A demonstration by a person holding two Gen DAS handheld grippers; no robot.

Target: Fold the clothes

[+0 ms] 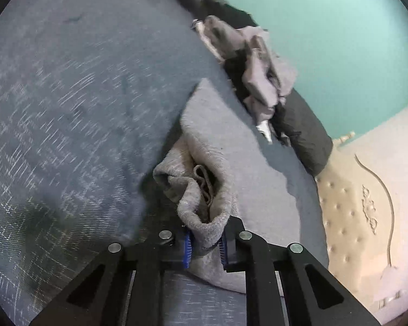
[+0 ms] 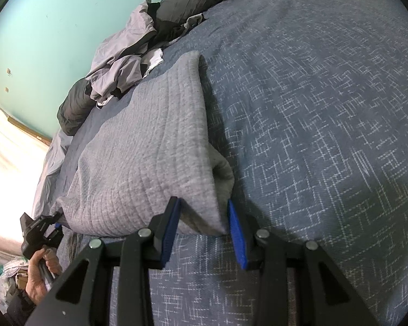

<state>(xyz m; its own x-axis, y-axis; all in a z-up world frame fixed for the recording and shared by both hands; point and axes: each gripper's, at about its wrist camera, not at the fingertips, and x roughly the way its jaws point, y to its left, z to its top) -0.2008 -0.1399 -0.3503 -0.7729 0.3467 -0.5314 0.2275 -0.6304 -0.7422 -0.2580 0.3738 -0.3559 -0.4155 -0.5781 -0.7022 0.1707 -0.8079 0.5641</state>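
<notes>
Blue woven bedspread [image 2: 326,108] covers the bed under everything, giving you a broad flat surface to fold on. At its far edge, against the green wall [image 2: 40,27], a heap of unfolded clothes [image 2: 122,65] waits beside a dark pillow [image 2: 76,108], kept clear of your working space.

The grey knit garment [image 2: 149,146] lies on the bedspread in front of you, already doubled over. In the right wrist view its long axis runs away from you toward the heap, one far corner pointing at the wall, the near edge stretched between your two hands so it hangs taut and straight.

Your right tongs [image 2: 204,217] bracket the near corner; the fabric sits between the blue pads, though I cannot tell whether both pads press it. Your left tongs [image 1: 205,247] are clenched on the bunched, rolled opposite end, which is lifted a little off the bed, probably to carry the next fold over.
</notes>
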